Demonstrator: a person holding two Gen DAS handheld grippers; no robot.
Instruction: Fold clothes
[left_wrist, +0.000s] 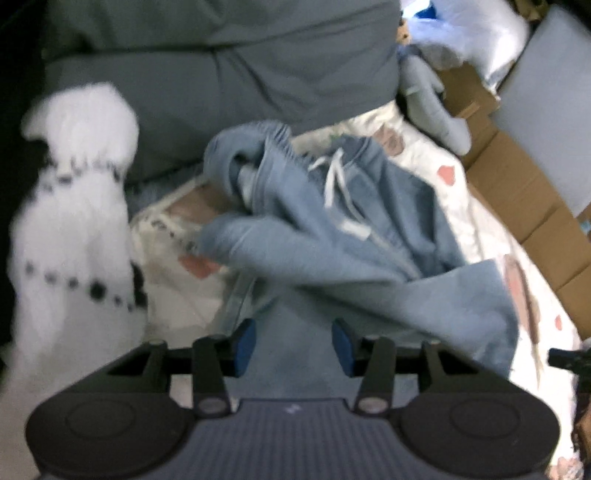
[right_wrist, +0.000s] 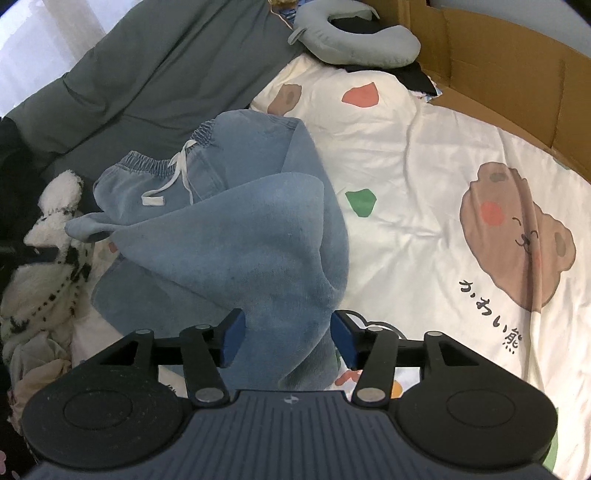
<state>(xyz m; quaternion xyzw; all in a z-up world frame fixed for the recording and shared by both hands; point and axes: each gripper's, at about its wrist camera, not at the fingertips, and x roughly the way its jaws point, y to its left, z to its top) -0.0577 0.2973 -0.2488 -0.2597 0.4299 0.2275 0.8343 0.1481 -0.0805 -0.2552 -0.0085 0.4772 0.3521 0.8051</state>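
While your right gripper (right_wrist: 288, 338) straddles the jeans (right_wrist: 236, 229), jaws apart | left gripper (left_wrist: 293, 345) likewise spread, holding nothing | risk: pinching several bunched layers ahead.

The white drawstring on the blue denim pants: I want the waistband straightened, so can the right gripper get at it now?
Probably yes: the white drawstring lies exposed atop the blue denim pants; the right gripper is open, though pant fabric sits between its fingers.

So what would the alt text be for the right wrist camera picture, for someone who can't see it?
A handheld right gripper, its blue-padded fingers apart with cloth between them, reaches over crumpled blue drawstring trousers lying on a cream bedsheet printed with cartoon bears. A grey neck pillow lies at the far end, beside a cardboard box.
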